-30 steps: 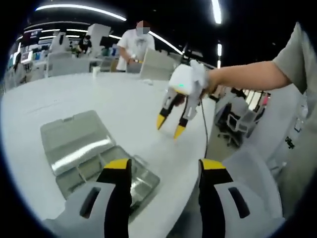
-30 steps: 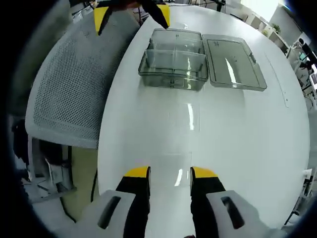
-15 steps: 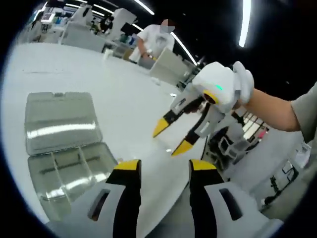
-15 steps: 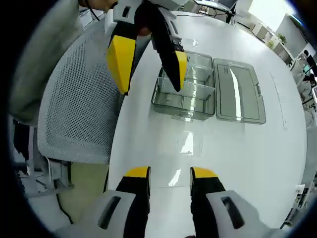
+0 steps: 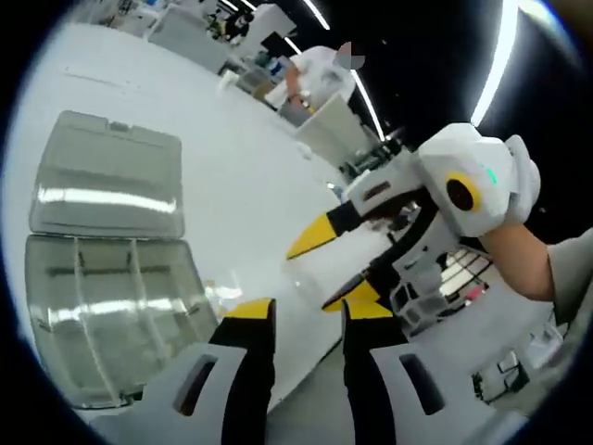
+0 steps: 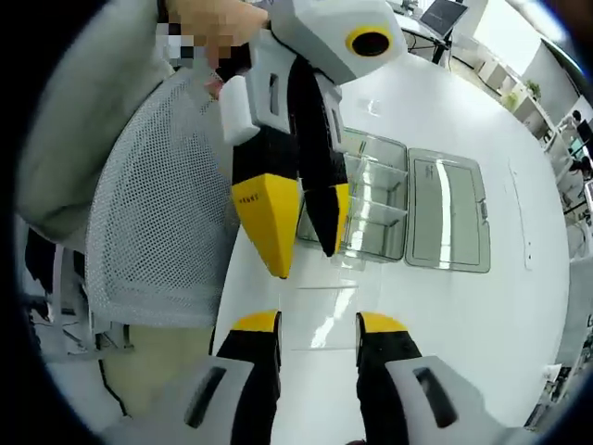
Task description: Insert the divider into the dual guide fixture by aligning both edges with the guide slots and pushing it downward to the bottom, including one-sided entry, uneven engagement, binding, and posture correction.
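You're in an open-plan office/lab: long ceiling light strips (image 5: 505,56), big white worktop (image 6: 445,306), grey mesh office chair (image 6: 157,213) beside it, more desks w/ monitors (image 6: 443,13) behind, another person (image 5: 320,79) standing at a far desk.

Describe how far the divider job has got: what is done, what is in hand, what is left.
Done: the clear box lies on the table with its lid folded flat.
In hand: nothing is gripped. The left claw and right claw are open and close together over a clear sheet, probably the divider, lying flat.
Left: gripping it, lining up both edges with the slots and pushing it to the bottom.
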Motion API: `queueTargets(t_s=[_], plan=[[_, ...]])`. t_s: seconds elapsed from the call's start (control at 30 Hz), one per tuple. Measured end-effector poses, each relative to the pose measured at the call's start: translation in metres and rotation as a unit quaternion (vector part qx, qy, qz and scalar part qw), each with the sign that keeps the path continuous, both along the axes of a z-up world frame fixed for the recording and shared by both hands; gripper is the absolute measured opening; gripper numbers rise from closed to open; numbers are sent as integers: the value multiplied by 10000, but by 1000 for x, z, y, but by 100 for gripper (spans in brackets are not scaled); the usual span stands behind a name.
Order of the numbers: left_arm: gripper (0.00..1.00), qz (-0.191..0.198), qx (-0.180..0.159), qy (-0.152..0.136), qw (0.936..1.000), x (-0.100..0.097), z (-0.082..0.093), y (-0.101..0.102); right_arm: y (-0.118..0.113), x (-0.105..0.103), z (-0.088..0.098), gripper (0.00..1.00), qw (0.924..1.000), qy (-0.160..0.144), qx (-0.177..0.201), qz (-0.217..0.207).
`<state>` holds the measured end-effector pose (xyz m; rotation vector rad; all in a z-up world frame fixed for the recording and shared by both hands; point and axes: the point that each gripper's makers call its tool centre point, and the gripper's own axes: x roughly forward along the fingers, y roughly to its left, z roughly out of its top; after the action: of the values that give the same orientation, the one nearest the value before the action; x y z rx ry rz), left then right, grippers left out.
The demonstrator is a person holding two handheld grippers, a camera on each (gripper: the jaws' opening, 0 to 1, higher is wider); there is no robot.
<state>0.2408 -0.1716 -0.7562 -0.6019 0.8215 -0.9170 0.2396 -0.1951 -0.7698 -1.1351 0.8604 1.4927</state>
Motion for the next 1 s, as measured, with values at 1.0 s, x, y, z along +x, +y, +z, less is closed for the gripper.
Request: queueTargets(t_s=[1.0], plan=[[12,592,-665,555,9945,3,4,-3,16,-8,14,27,9997,-111,127,158]])
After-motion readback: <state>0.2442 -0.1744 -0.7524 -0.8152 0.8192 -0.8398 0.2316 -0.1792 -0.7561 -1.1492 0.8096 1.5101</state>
